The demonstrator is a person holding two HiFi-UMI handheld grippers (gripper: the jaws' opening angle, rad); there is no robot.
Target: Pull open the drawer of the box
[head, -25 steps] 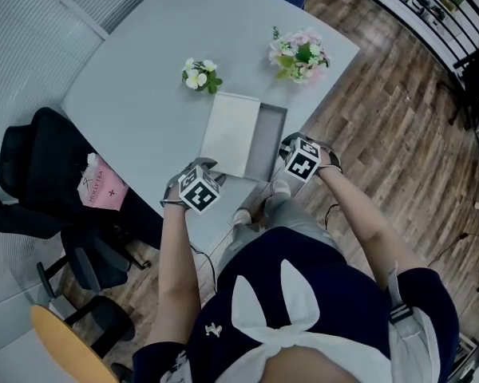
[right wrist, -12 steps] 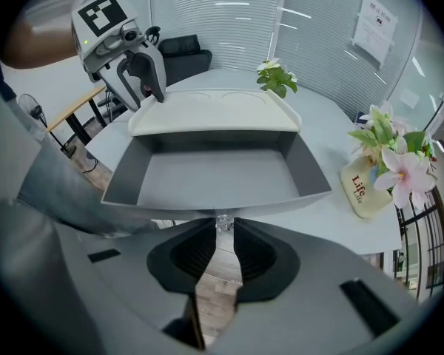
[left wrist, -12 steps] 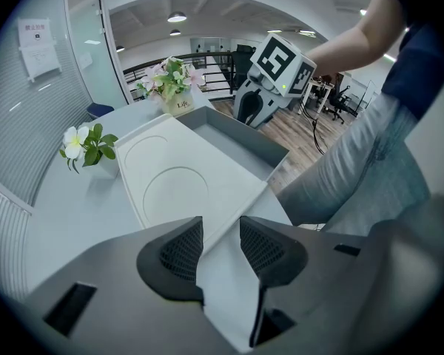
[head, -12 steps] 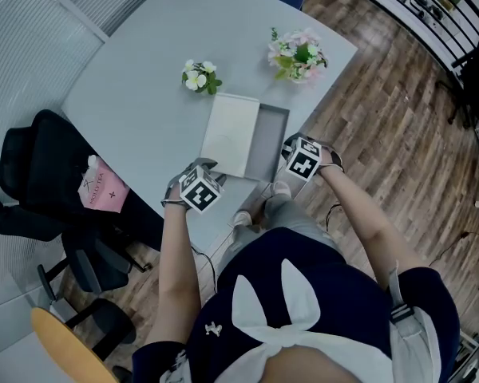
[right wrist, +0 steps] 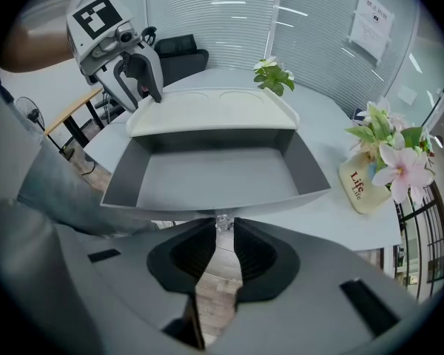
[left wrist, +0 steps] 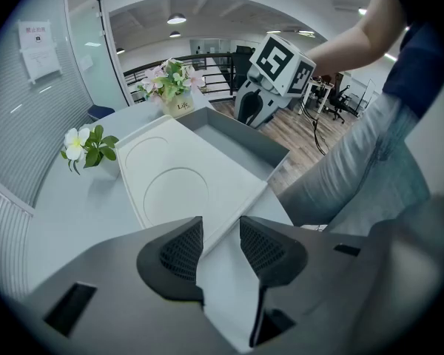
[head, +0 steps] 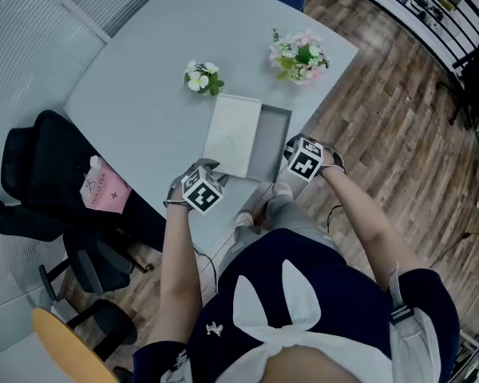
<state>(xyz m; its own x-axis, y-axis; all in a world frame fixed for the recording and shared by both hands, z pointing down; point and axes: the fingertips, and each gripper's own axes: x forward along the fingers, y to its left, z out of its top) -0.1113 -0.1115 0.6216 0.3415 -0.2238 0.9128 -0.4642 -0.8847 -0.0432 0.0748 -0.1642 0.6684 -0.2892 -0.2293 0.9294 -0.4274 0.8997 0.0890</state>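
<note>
Our right gripper (right wrist: 223,235) pinches the little knob (right wrist: 223,220) of the drawer (right wrist: 214,176), already out on the right side of the box (left wrist: 185,191), so we pull straight and slow, with our left gripper (left wrist: 220,248) spread at the near corner.

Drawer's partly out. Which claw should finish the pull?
Right. The right claw is closed on the knob at the front of the drawer, in line with the pull. The left claw stands open at the near corner of the box, probably better for steadying it.
</note>
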